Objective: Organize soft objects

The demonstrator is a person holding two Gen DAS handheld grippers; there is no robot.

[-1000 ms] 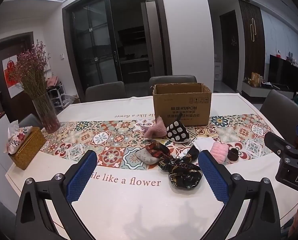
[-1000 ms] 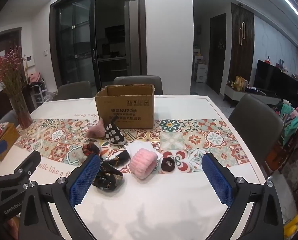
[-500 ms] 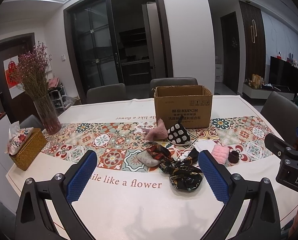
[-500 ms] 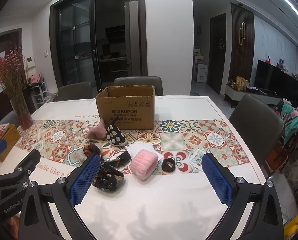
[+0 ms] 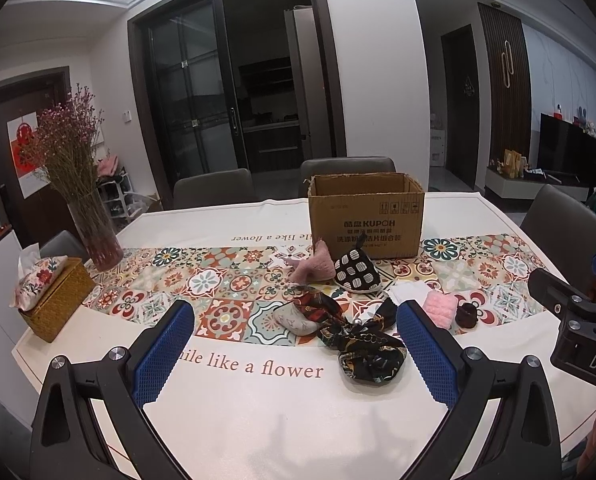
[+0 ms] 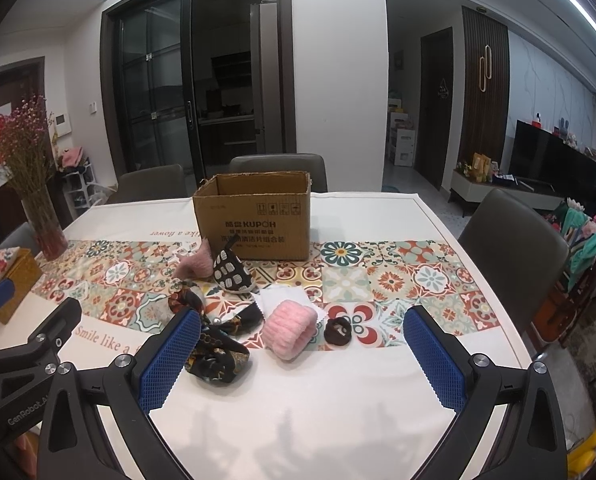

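Soft items lie in a loose pile on the patterned runner before an open cardboard box (image 5: pixel 365 216) (image 6: pixel 253 216). A dark patterned scarf (image 5: pixel 358 344) (image 6: pixel 213 348), a pink fluffy roll (image 6: pixel 291 330) (image 5: pixel 440 310), a dark brown scrunchie (image 6: pixel 338 330) (image 5: pixel 466 315), a black-and-white spotted pouch (image 5: pixel 356 274) (image 6: pixel 230 274), a pink fuzzy piece (image 5: pixel 314 266) (image 6: pixel 195 264), a grey slipper-like piece (image 5: pixel 293 318) and a white cloth (image 6: pixel 285 298) show. My left gripper (image 5: pixel 293 356) and right gripper (image 6: pixel 302 360) both hang open above the table's near edge, holding nothing.
A glass vase (image 5: pixel 93 232) of dried flowers and a wicker tissue box (image 5: pixel 53 300) stand at the table's left end. Grey chairs (image 6: pixel 510 256) ring the table (image 5: pixel 257 412). The other gripper's body (image 5: pixel 578 328) shows at the right of the left wrist view.
Both grippers have drawn back and risen slightly, so the pile sits a little farther off. Jaws stay open; nothing on the table has moved.
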